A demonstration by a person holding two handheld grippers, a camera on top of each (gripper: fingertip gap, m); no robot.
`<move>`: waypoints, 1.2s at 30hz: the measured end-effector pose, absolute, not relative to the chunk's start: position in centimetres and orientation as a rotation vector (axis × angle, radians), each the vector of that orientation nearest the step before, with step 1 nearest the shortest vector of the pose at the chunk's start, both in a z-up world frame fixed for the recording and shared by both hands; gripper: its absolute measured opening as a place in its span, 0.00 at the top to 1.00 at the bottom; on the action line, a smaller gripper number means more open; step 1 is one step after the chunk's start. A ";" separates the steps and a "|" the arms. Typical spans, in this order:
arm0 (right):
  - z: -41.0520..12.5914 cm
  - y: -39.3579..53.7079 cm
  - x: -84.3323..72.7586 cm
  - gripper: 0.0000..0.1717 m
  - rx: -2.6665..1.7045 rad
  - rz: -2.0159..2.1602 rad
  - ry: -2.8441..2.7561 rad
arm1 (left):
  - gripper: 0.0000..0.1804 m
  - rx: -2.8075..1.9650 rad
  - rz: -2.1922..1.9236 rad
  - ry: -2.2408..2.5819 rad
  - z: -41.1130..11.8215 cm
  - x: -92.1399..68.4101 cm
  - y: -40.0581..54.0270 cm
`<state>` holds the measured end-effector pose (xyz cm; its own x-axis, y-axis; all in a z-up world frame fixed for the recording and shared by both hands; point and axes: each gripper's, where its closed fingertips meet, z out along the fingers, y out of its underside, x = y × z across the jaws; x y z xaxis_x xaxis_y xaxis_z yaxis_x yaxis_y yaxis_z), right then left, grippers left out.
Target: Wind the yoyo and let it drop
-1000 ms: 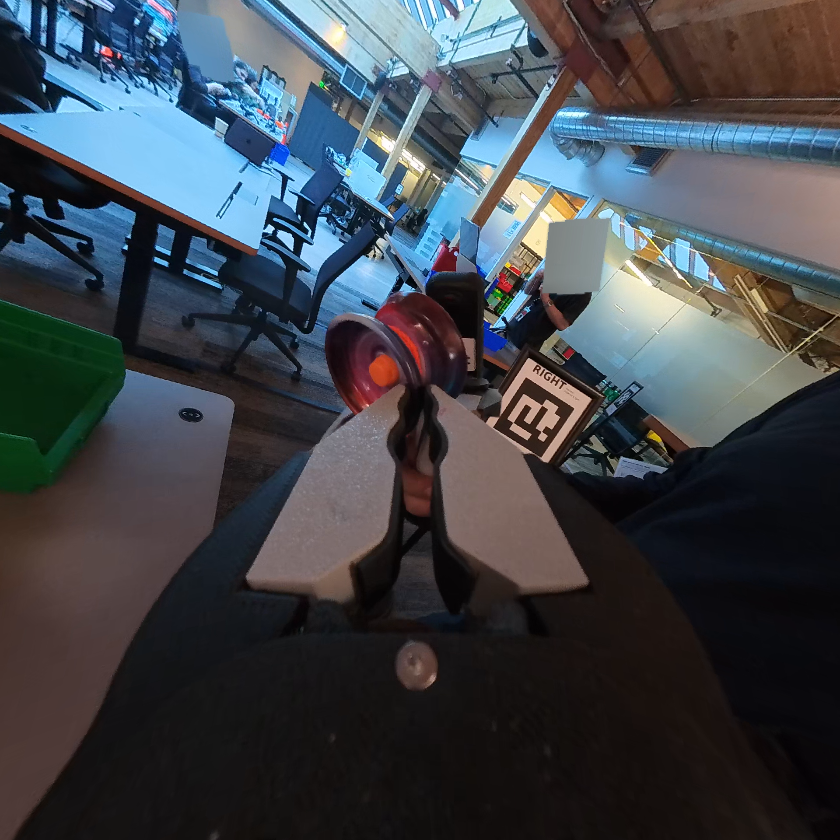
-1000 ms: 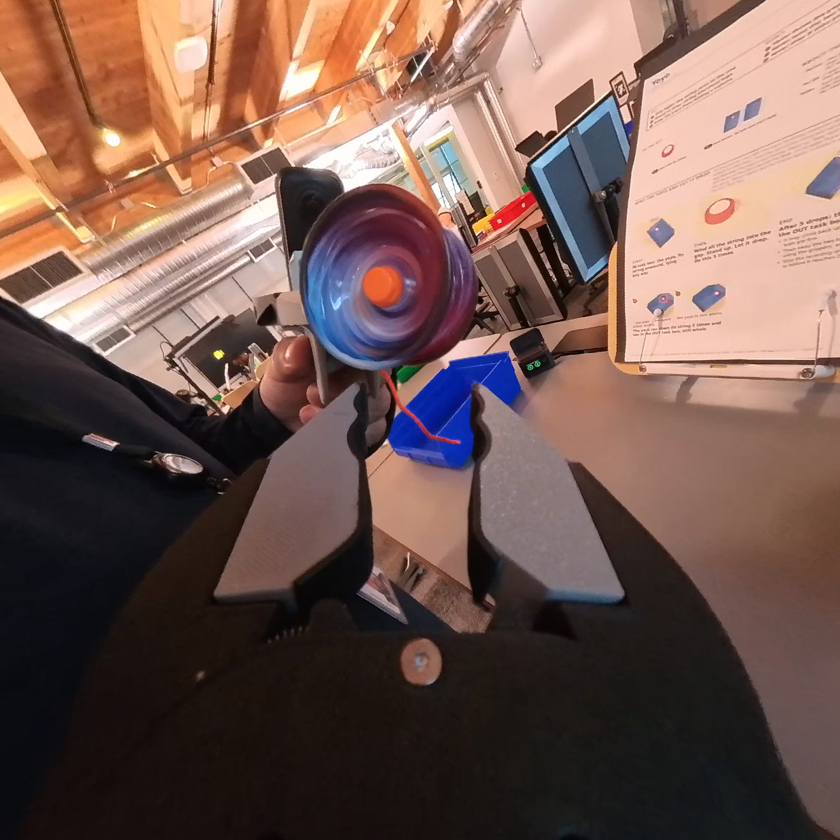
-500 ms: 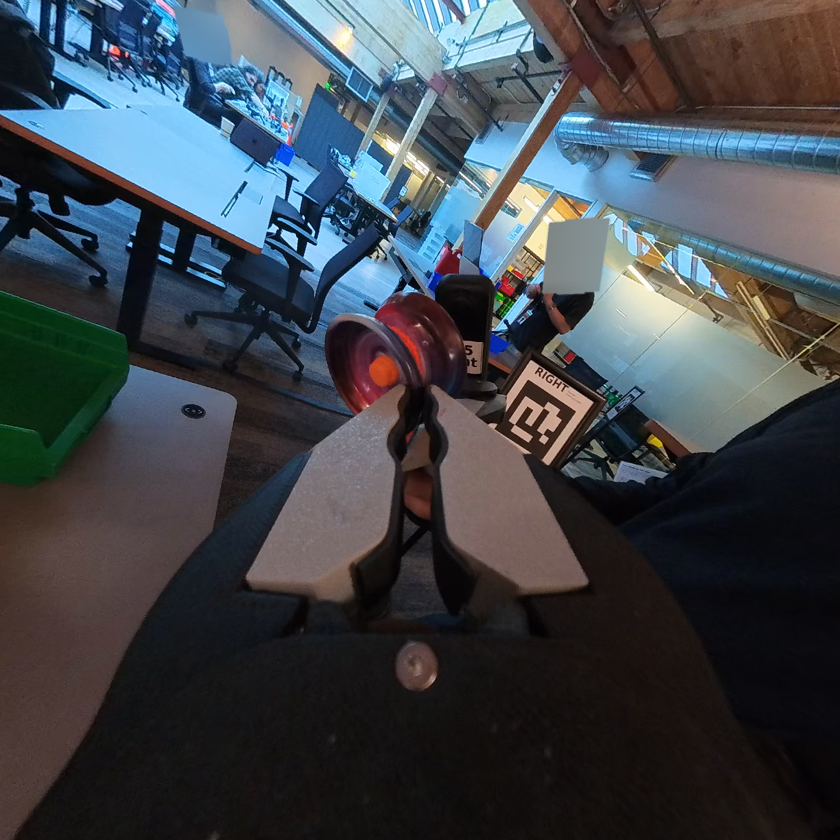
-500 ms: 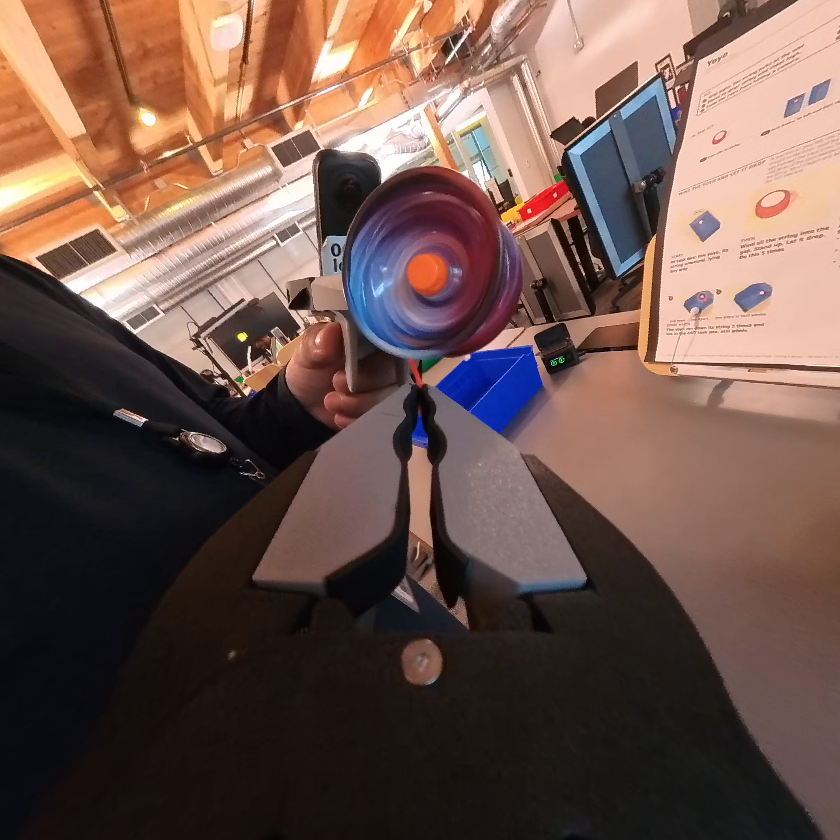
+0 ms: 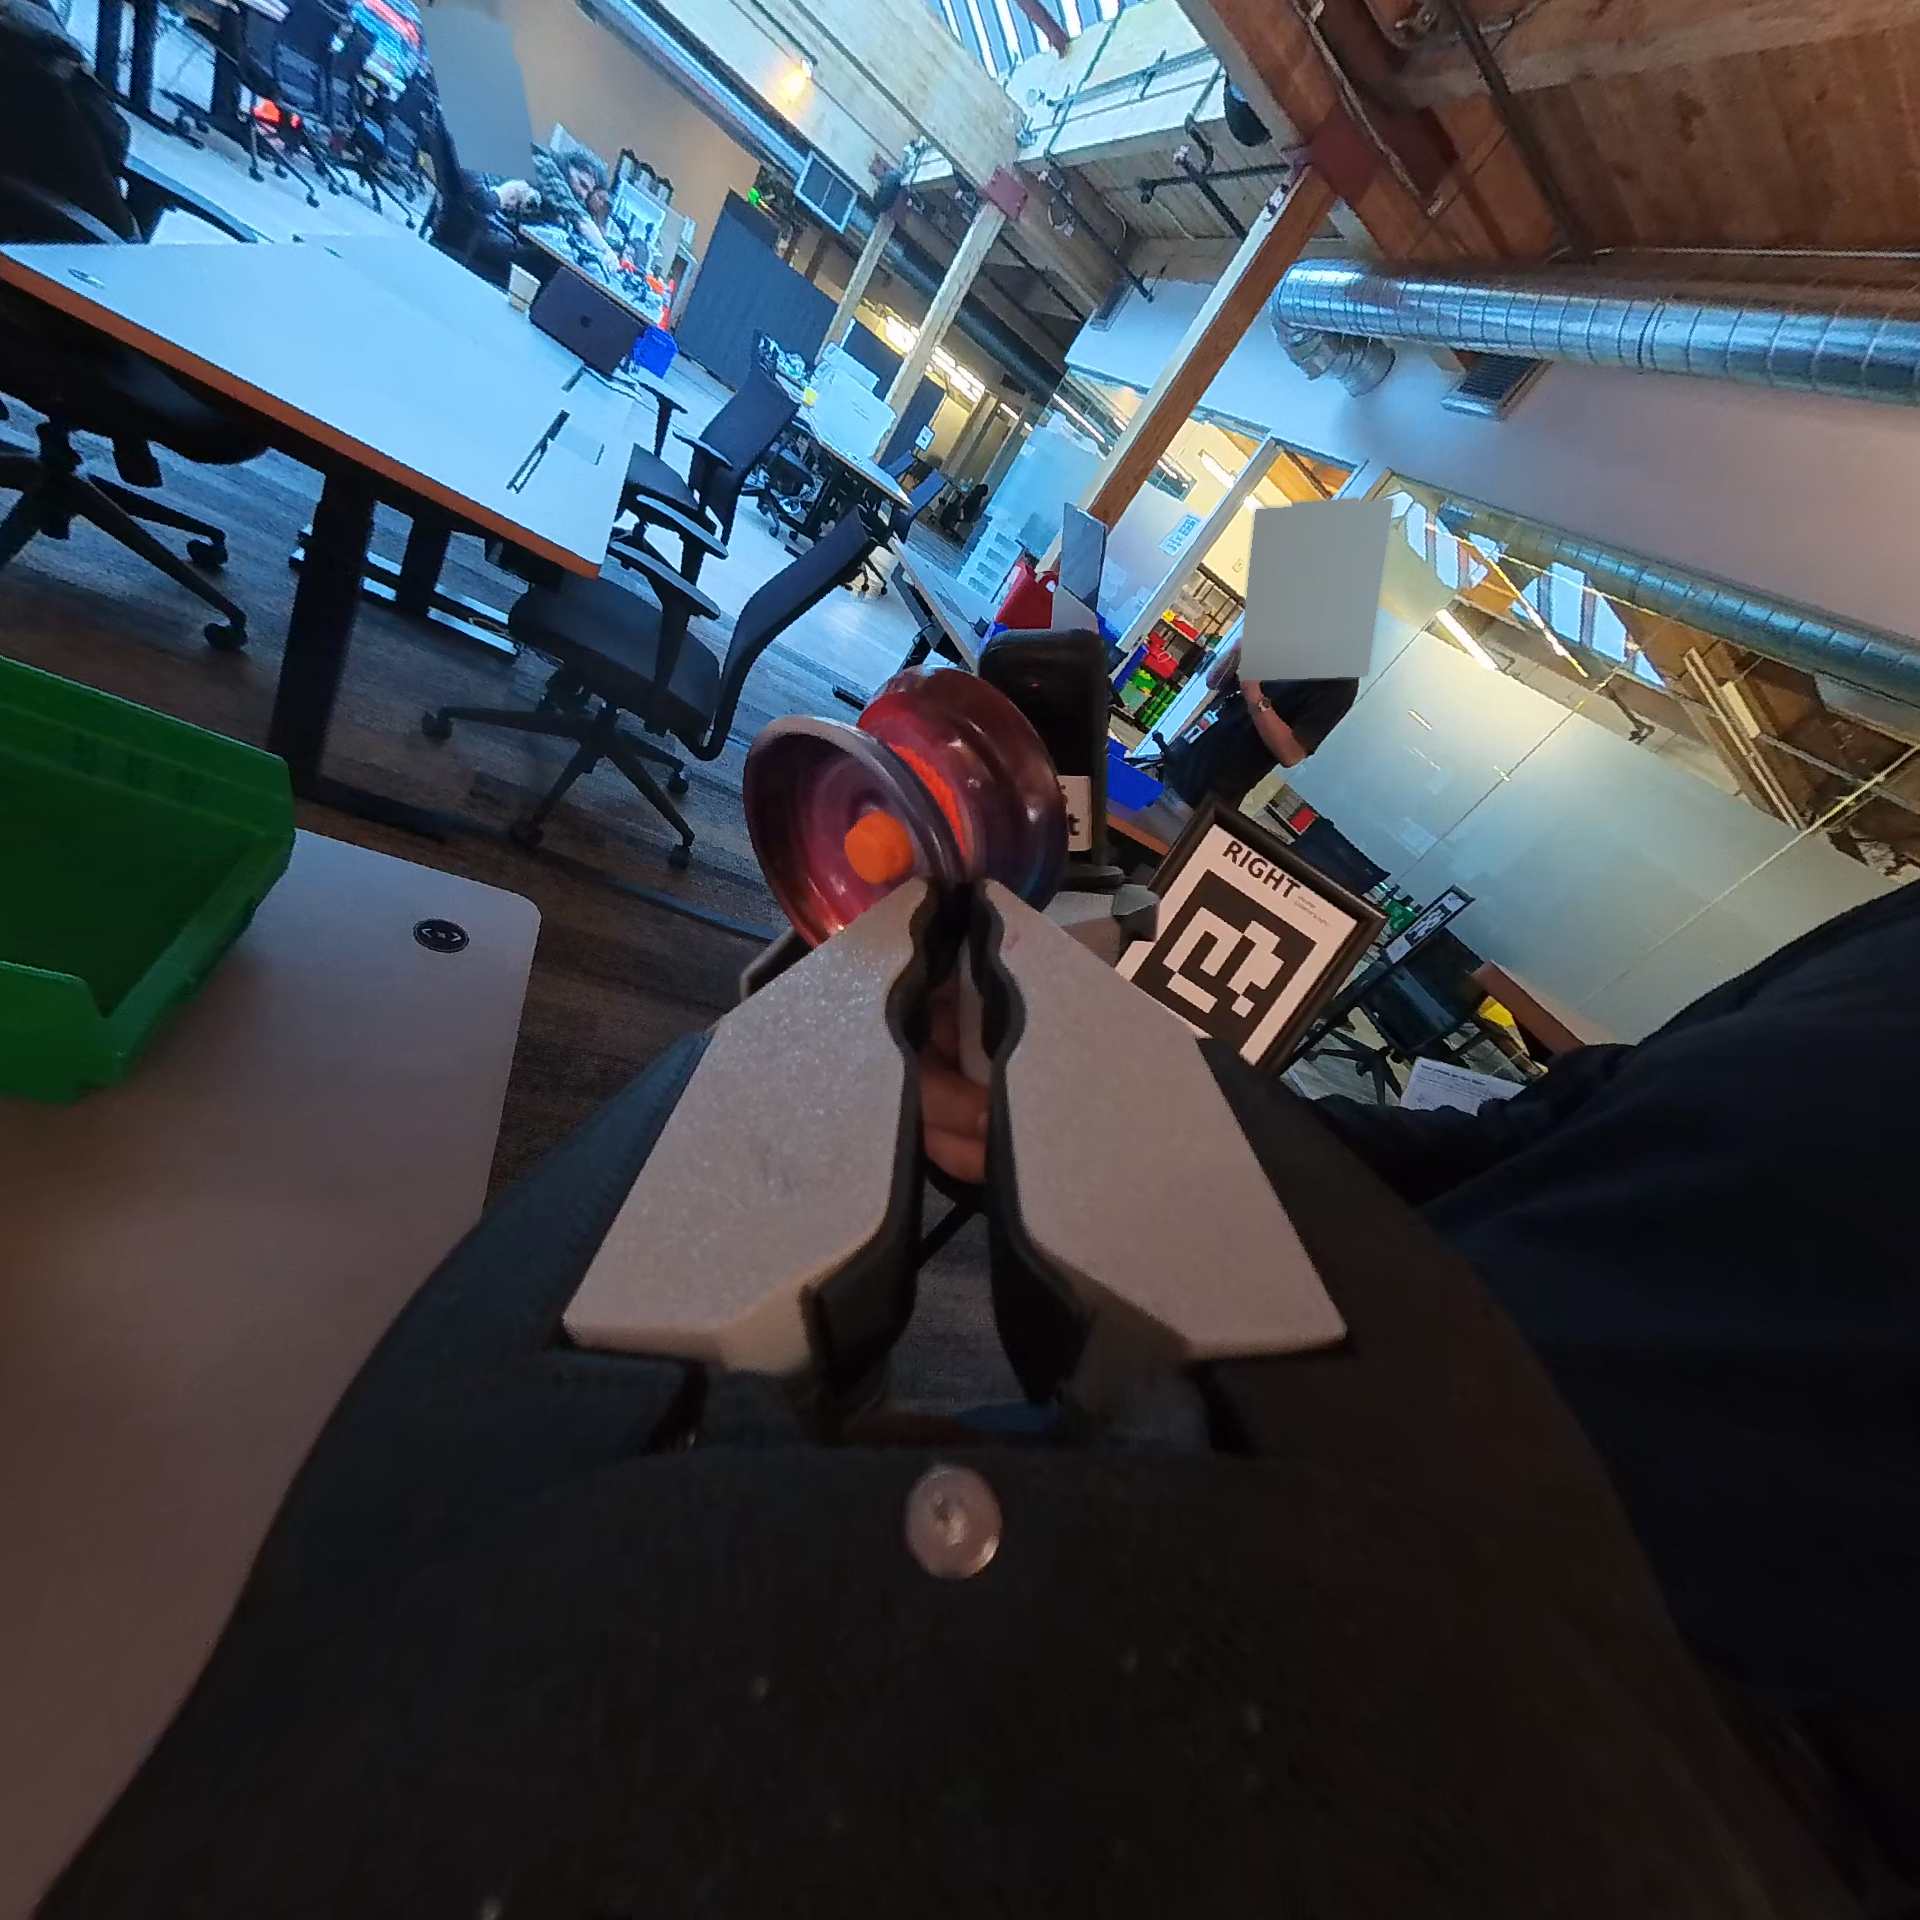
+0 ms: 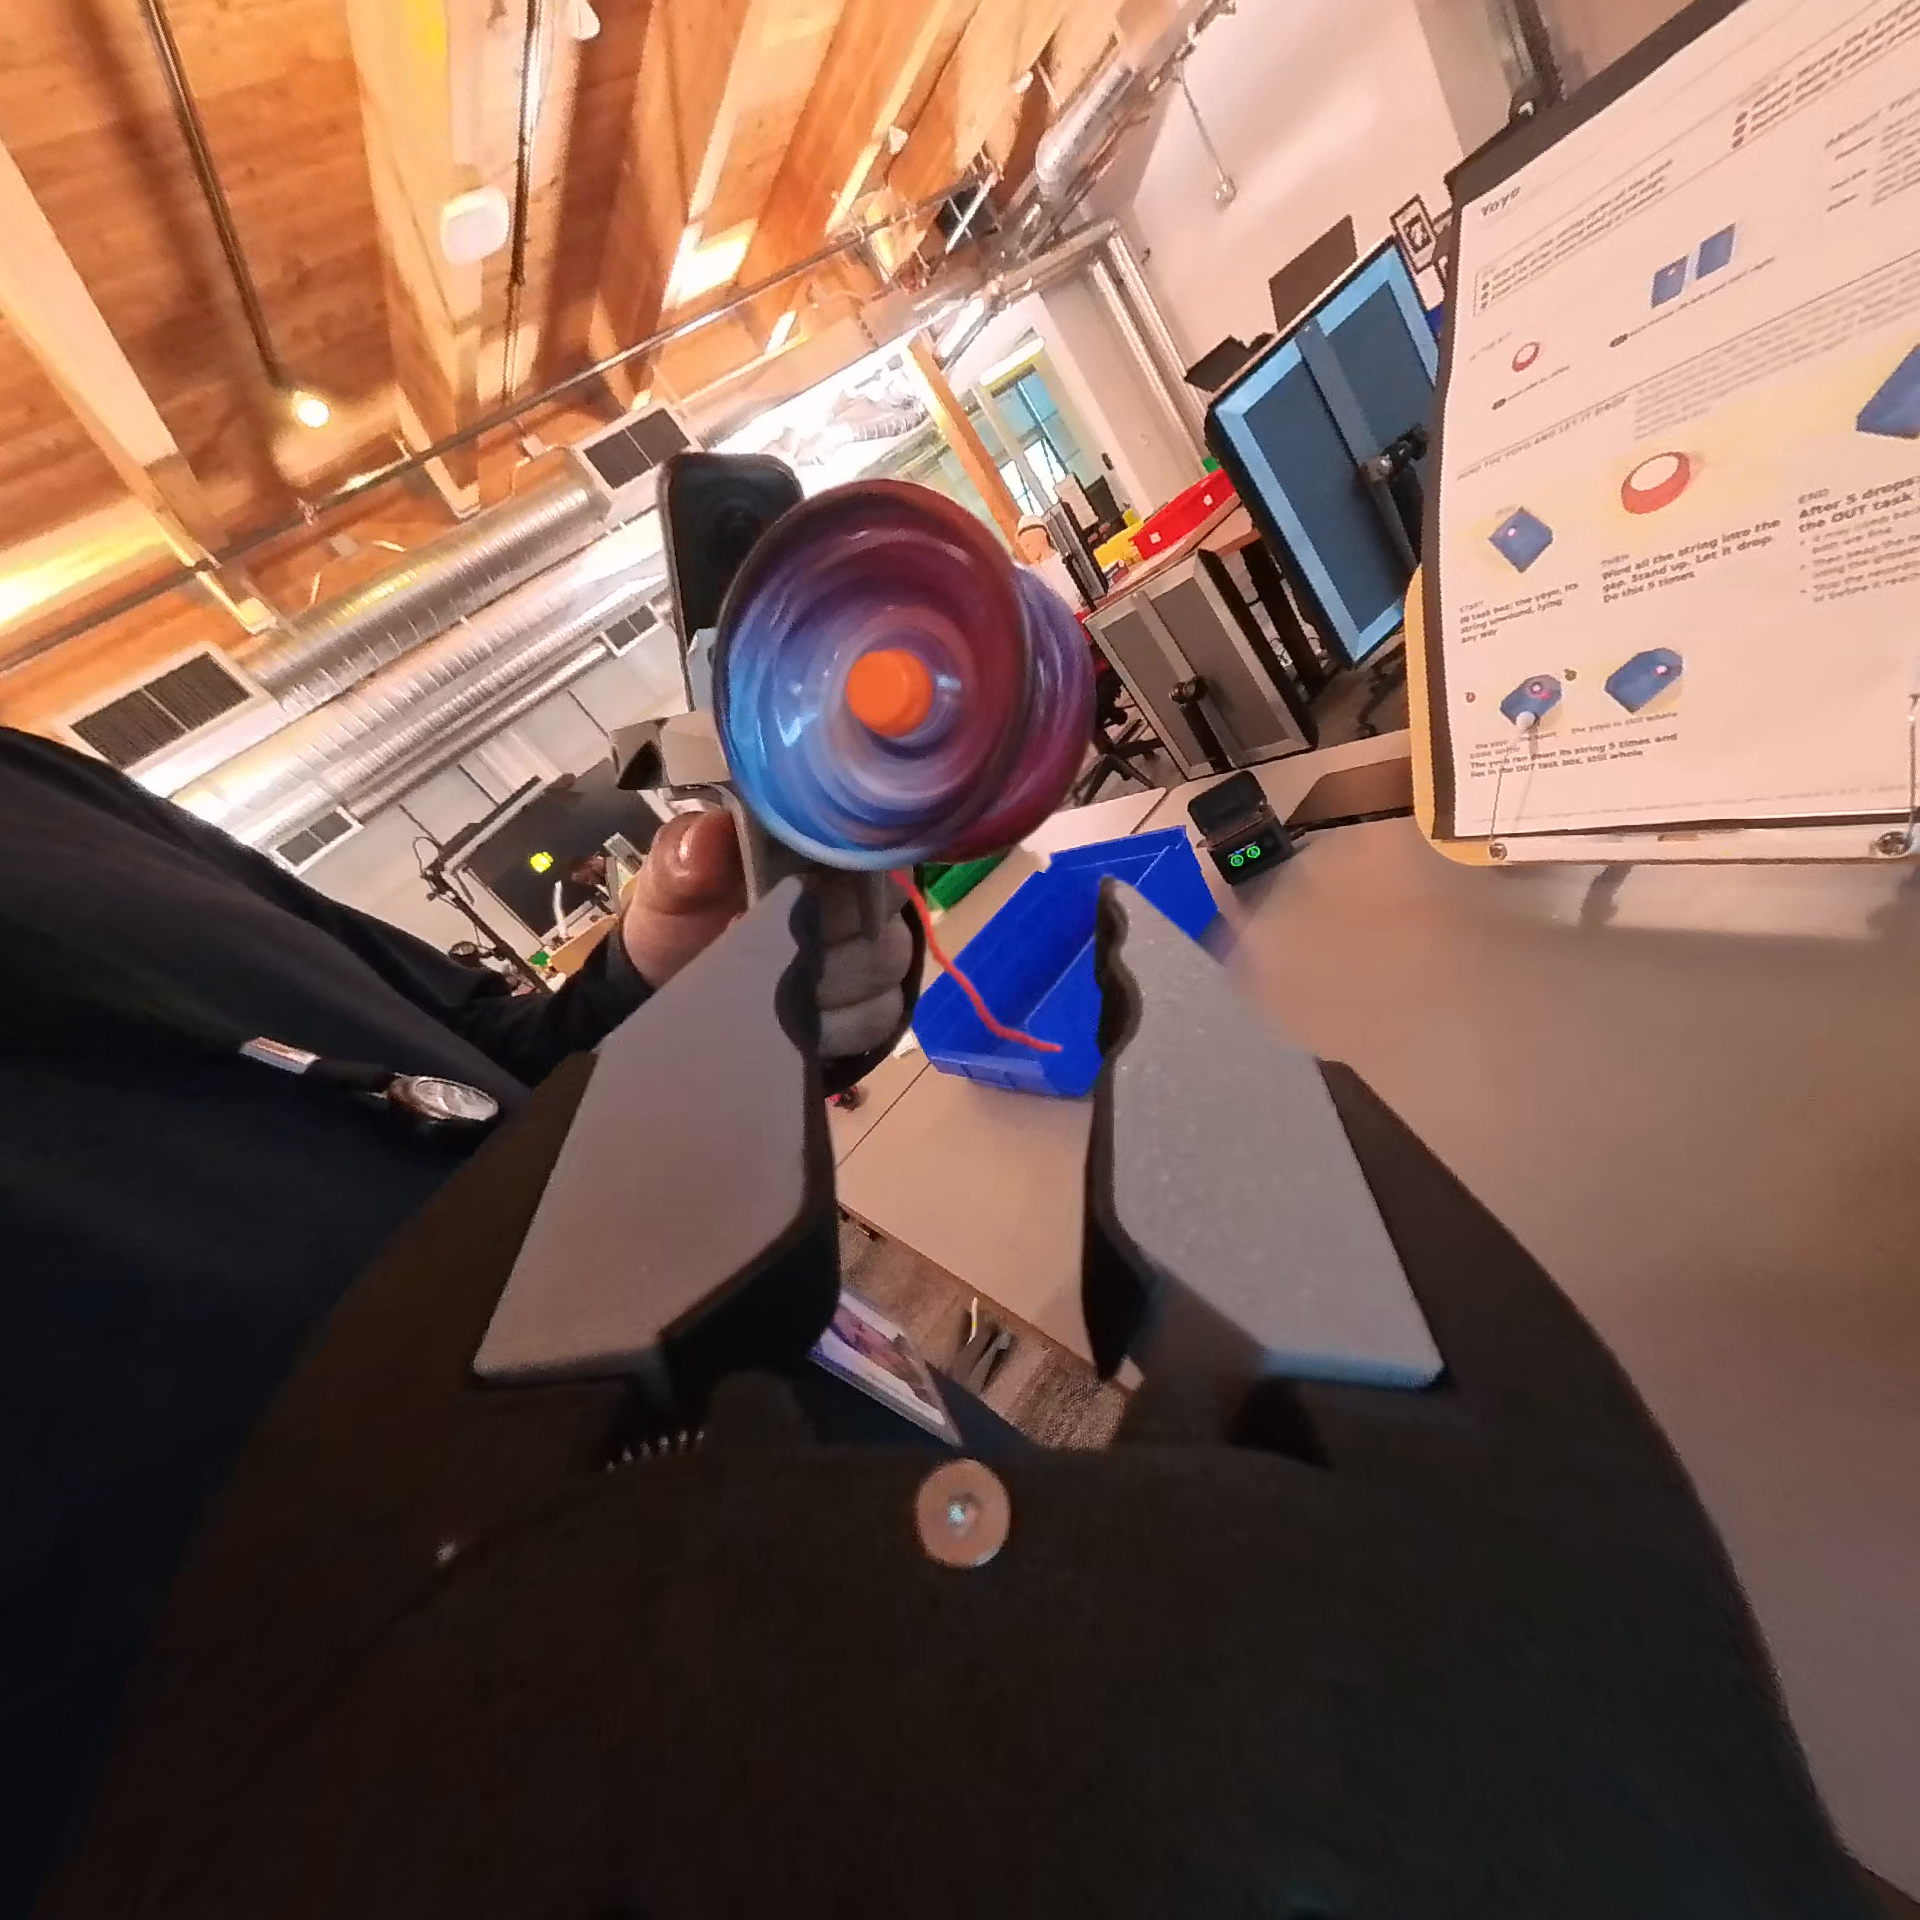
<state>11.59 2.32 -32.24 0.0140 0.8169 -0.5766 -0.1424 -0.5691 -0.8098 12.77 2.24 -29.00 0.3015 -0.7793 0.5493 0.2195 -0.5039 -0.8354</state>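
Grey bench (image 6: 1558, 1091) takes up the right side, with a blue bin (image 6: 1023, 997) on it further back and a green bin (image 5: 114, 883) at the near left. The left gripper (image 5: 954, 914) has its jaws pressed together, pinching the rim of the purple-blue yoyo (image 6: 894, 675) and holding it up above the bench. The right gripper (image 6: 945, 914) just below has its jaws spread, and the loose red string (image 6: 966, 987) dangles between them without being pinched.

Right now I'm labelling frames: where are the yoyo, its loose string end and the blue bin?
yoyo (image 6: 883, 686), right wrist view, orange hub.
string end (image 6: 977, 1003), right wrist view, mid-strand.
blue bin (image 6: 1023, 961), right wrist view, side wall.
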 end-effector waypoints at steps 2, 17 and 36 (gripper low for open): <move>-32.2 2.2 11.5 0.72 -1.552 1.643 -0.723 | 0.99 -1.652 -1.367 0.516 -29.0 12.8 2.3; -32.1 1.7 11.0 0.83 -1.546 1.642 -0.768 | 0.99 -1.659 -1.380 0.512 -29.3 13.1 2.1; -32.3 0.9 11.2 1.00 -1.536 1.645 -0.820 | 0.99 -1.665 -1.378 0.516 -29.5 13.2 2.0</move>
<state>11.21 0.90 -32.29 -0.0208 0.8469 -0.5314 -0.0857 -0.5311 -0.8430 13.18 1.98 -29.47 0.2957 -0.7724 0.5621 0.2139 -0.5200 -0.8270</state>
